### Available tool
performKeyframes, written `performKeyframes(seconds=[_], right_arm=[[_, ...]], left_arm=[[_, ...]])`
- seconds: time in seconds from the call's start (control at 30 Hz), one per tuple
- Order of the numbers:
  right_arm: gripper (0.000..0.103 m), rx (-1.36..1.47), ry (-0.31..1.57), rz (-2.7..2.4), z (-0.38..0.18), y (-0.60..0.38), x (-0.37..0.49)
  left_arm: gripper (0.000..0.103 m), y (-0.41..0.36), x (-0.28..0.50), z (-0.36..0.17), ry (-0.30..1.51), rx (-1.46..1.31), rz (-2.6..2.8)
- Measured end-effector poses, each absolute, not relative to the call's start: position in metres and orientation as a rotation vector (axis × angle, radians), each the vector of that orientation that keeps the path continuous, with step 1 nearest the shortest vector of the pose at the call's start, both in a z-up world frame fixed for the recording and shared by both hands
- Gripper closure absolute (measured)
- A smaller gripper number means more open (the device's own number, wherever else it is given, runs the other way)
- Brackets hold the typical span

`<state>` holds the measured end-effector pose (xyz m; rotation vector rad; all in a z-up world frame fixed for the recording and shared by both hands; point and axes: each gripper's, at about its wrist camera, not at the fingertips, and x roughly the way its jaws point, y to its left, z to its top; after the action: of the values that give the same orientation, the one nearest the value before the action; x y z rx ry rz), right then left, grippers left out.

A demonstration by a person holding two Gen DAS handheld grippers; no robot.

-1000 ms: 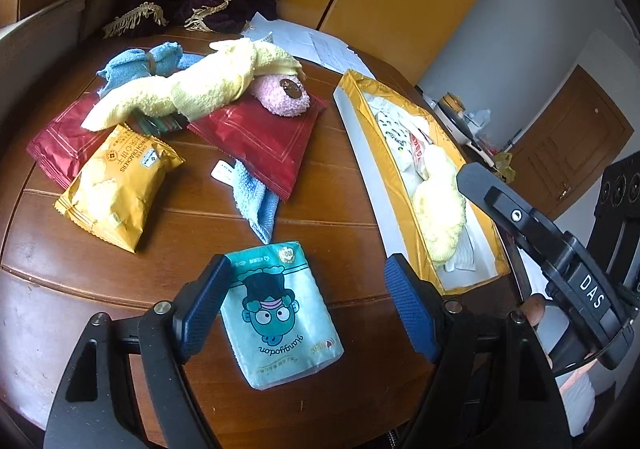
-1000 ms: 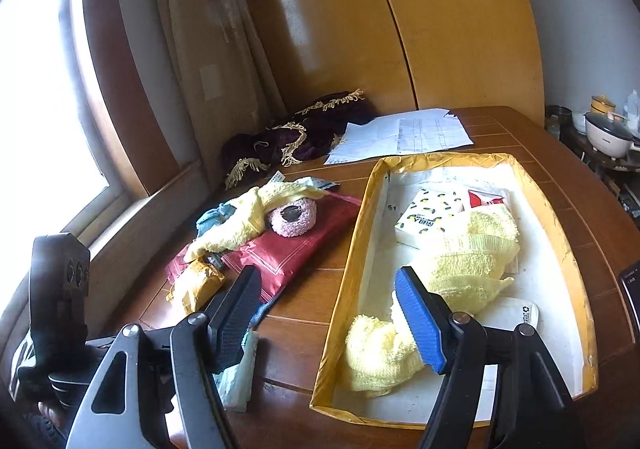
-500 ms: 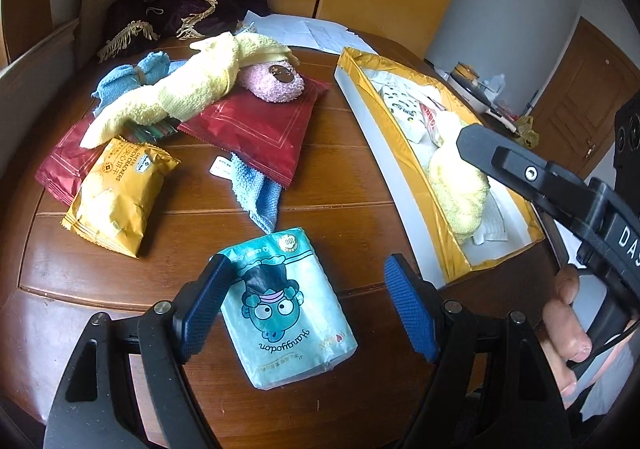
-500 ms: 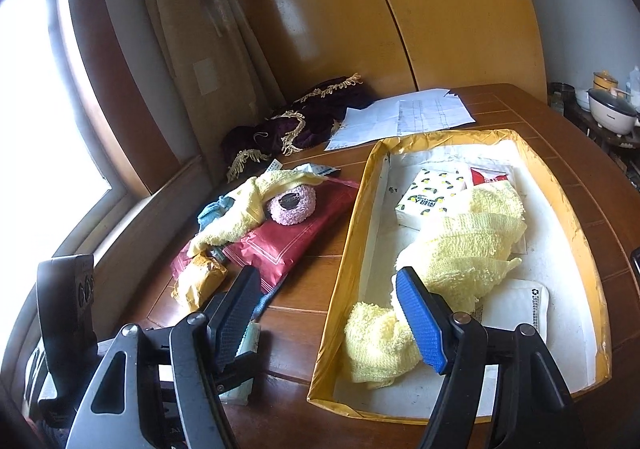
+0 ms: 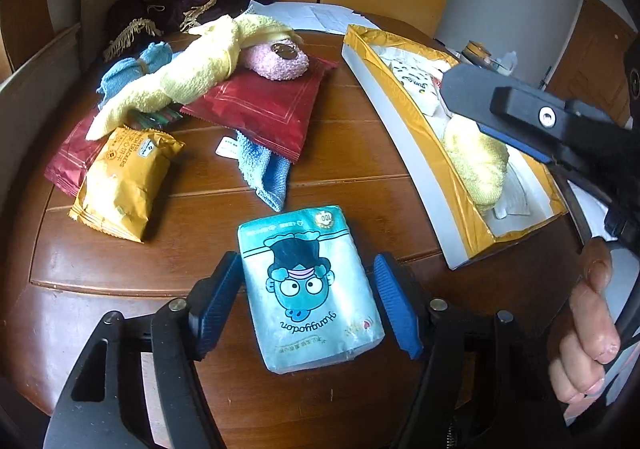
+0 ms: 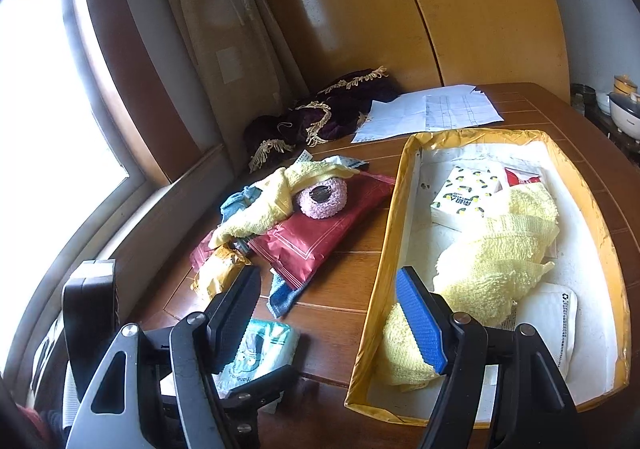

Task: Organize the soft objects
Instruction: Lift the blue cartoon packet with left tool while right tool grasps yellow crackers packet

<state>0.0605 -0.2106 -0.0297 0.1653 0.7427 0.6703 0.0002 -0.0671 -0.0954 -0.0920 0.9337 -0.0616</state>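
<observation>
A round wooden bench (image 5: 360, 185) holds scattered soft goods, with a gold-rimmed tray (image 6: 404, 185) as the landmark. The left tongs (image 5: 306, 301) sit low over the bench, spread apart, with a blue pad on either side of a teal cartoon-printed tissue pack (image 5: 310, 285); the pads flank the pack closely, but whether they touch it cannot be told. The pack lies flat on the bench, just left of the tray's near corner. The right tongs (image 6: 328, 313) hang released and empty above the tray's near left edge, held by a hand (image 5: 588, 333).

Inside the tray lie a crumpled yellow towel (image 6: 492, 261), a lemon-printed tissue pack (image 6: 464, 201) and a white sachet (image 6: 548, 313). Left of the tray, a red foil packet (image 5: 264, 105) carries a pink fuzzy ball (image 5: 278, 61), with a second yellow towel (image 5: 188, 73) draped across. A blue cloth (image 5: 264, 169) pokes out from under the packet, and a yellow cracker bag (image 5: 124, 185) lies further left.
</observation>
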Motion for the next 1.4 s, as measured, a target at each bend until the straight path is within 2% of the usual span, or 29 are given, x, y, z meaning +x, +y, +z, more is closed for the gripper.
performKeyframes(seconds=[0.07,0.13,0.3,0.43,0.53,0.73,0.93,1.07,1.27,1.33,1.4], right_arm=[[0.031,0.167,0.751,0.679,-0.029,-0.208,0.063],[0.031,0.176,0.764,0.690,-0.029,-0.206,0.066],[0.031,0.217,0.816,0.762,-0.028,-0.198,0.076],[0.031,0.238,0.855,0.823,-0.026,-0.181,0.084],[0.031,0.231,0.889,0.884,-0.026,-0.157,0.087],[0.031,0.126,0.986,0.950,-0.042,-0.087,0.084],[0.031,-0.002,1.139,0.909,-0.071,-0.027,0.083],[0.031,0.008,1.234,0.881,-0.086,-0.007,0.089],[0.029,-0.017,1.213,0.768,-0.087,0.009,0.095],[0.037,-0.035,1.193,0.752,-0.087,0.007,0.093],[0.049,-0.041,1.187,0.745,-0.086,0.003,0.094]], left_arm=[[0.049,-0.067,-0.001,-0.096,0.919,-0.074,-0.051],[0.051,-0.061,-0.002,-0.095,0.910,-0.109,-0.056],[0.058,-0.025,-0.009,-0.091,0.842,-0.334,-0.099],[0.058,0.012,-0.031,-0.071,0.660,-0.459,-0.047],[0.058,0.039,-0.040,-0.065,0.603,-0.486,0.041],[0.058,0.095,-0.056,-0.069,0.554,-0.573,0.181],[0.058,0.110,-0.071,-0.072,0.528,-0.582,0.223],[0.058,0.115,-0.073,-0.075,0.526,-0.590,0.228],[0.058,0.118,-0.074,-0.079,0.540,-0.611,0.224],[0.058,0.118,-0.073,-0.078,0.540,-0.612,0.222],[0.058,0.118,-0.072,-0.078,0.543,-0.610,0.217]])
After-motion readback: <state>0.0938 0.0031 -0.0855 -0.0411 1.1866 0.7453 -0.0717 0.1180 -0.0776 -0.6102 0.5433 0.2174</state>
